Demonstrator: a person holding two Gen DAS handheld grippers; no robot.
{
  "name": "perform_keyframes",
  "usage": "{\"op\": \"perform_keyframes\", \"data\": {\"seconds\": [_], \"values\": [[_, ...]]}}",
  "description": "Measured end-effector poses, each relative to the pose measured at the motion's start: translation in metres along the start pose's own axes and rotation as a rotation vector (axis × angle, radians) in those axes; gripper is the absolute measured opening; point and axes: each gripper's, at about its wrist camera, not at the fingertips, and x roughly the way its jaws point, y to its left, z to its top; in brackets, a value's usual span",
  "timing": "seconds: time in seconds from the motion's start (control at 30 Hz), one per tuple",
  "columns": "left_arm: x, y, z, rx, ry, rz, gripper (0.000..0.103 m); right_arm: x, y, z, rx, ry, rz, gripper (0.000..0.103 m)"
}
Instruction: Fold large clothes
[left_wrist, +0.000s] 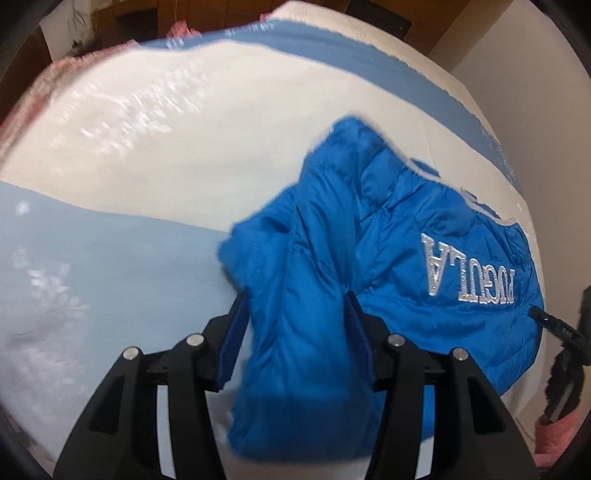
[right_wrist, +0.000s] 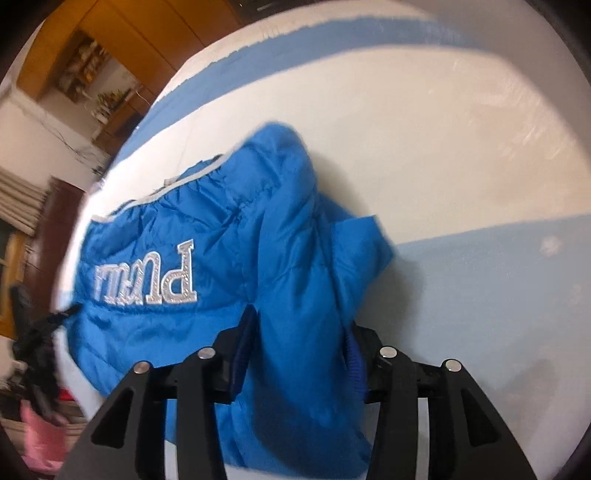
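Left gripper (left_wrist: 295, 306) clamped on blue jacket (left_wrist: 388, 266) fabric; right gripper (right_wrist: 301, 321) likewise gripping jacket fold, above white-and-blue bedspread (right_wrist: 443, 166).

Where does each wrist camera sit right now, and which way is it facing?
Left wrist: rides behind the left tongs, looking down its fingers at the blue jacket bunched between them, on the blue-and-white bedspread; the other tongs show at the right edge.
Right wrist: behind the right tongs, facing the same jacket and bedspread; a wooden cabinet upper left.
Shared: the jacket with its silver lettering, and the bedspread.
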Motion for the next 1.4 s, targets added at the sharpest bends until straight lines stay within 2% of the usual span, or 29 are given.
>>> {"op": "perform_keyframes", "data": {"seconds": [0.07,0.2,0.3,0.43,0.6,0.73,0.83,1.0,1.2,1.33,1.4], "values": [[-0.018,-0.006,-0.003,0.011,-0.036,0.035,0.051,-0.018,0.008,-0.004,-0.047,-0.048,-0.054,0.045],[-0.043,-0.038,-0.016,0.059,-0.09,0.053,0.051,-0.048,0.037,-0.016,-0.142,-0.12,-0.052,0.037],[-0.043,-0.063,-0.029,0.119,-0.095,0.03,0.051,-0.049,0.055,-0.026,-0.208,-0.111,-0.059,0.026],[-0.027,-0.076,-0.048,0.173,-0.05,0.03,0.051,-0.035,0.062,-0.039,-0.256,-0.072,-0.097,0.02],[0.0,-0.071,-0.06,0.148,0.0,0.059,0.051,-0.014,0.048,-0.053,-0.253,-0.026,-0.125,0.018],[0.007,-0.075,-0.065,0.171,0.001,0.1,0.051,0.003,0.039,-0.06,-0.231,-0.004,-0.125,0.016],[0.011,-0.074,-0.066,0.166,0.002,0.104,0.051,0.009,0.033,-0.062,-0.215,0.0,-0.11,0.016],[0.012,-0.07,-0.068,0.166,0.002,0.105,0.052,0.02,0.013,-0.065,-0.127,-0.009,-0.012,0.015],[0.009,-0.069,-0.067,0.149,0.004,0.102,0.051,0.02,0.018,-0.068,-0.141,-0.02,-0.044,0.015],[0.001,-0.067,-0.067,0.133,0.01,0.108,0.051,0.017,0.016,-0.067,-0.123,-0.014,-0.031,0.015],[-0.007,-0.065,-0.069,0.126,0.009,0.119,0.057,0.016,0.015,-0.067,-0.121,-0.011,-0.029,0.015]]}}
